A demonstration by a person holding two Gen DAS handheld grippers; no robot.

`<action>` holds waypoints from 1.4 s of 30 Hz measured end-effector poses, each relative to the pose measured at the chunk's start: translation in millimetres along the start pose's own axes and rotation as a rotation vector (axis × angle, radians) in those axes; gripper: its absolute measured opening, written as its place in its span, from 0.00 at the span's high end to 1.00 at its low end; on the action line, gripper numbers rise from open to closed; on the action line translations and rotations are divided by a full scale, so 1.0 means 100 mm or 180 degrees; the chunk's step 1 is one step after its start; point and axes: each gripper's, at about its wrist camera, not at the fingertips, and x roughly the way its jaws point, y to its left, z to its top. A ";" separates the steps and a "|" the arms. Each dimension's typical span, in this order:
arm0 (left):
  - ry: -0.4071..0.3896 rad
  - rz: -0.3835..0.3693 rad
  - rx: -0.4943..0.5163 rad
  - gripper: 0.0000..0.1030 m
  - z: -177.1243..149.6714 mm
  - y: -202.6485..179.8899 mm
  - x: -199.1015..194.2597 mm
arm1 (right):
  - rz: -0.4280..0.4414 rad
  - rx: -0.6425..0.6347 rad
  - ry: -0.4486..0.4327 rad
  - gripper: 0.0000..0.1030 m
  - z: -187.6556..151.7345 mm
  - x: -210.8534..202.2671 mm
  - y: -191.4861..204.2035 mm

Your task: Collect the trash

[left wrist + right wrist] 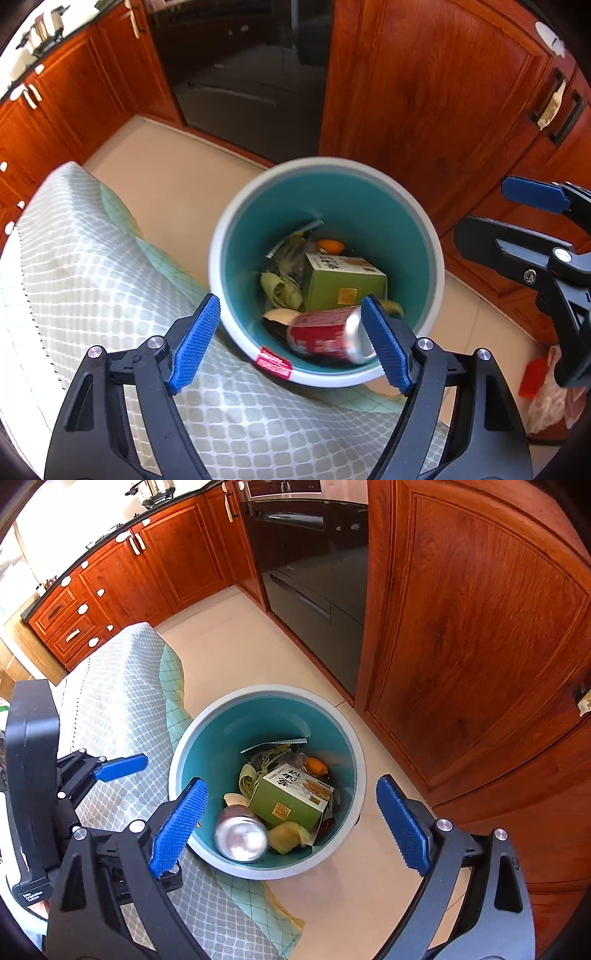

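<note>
A round bin (421, 218) with a white rim and teal inside stands on the floor against the table's edge. Inside it are a red drink can (325, 336), slightly blurred, a green carton (341, 282), an orange scrap (330, 245) and peels. My left gripper (291, 301) hangs open over the bin's near rim with nothing between its pads. The right wrist view shows the can (242, 836) end-on beside the carton (291, 801). My right gripper (291, 784) is open over the bin (354, 738) and holds nothing. It shows in the left view's right edge (495, 214).
A table under a checked cloth (110, 277) borders the bin on the left. Red-brown wooden cabinets (472, 627) and a dark oven front (317, 590) stand behind. A plastic bag with something red (546, 387) lies on the tiled floor (236, 642) at the right.
</note>
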 end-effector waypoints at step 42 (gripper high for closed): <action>-0.0546 0.0466 -0.0674 0.03 -1.56 0.37 -1.94 | -0.0356 -0.0485 -0.0117 0.06 -1.11 -1.16 0.70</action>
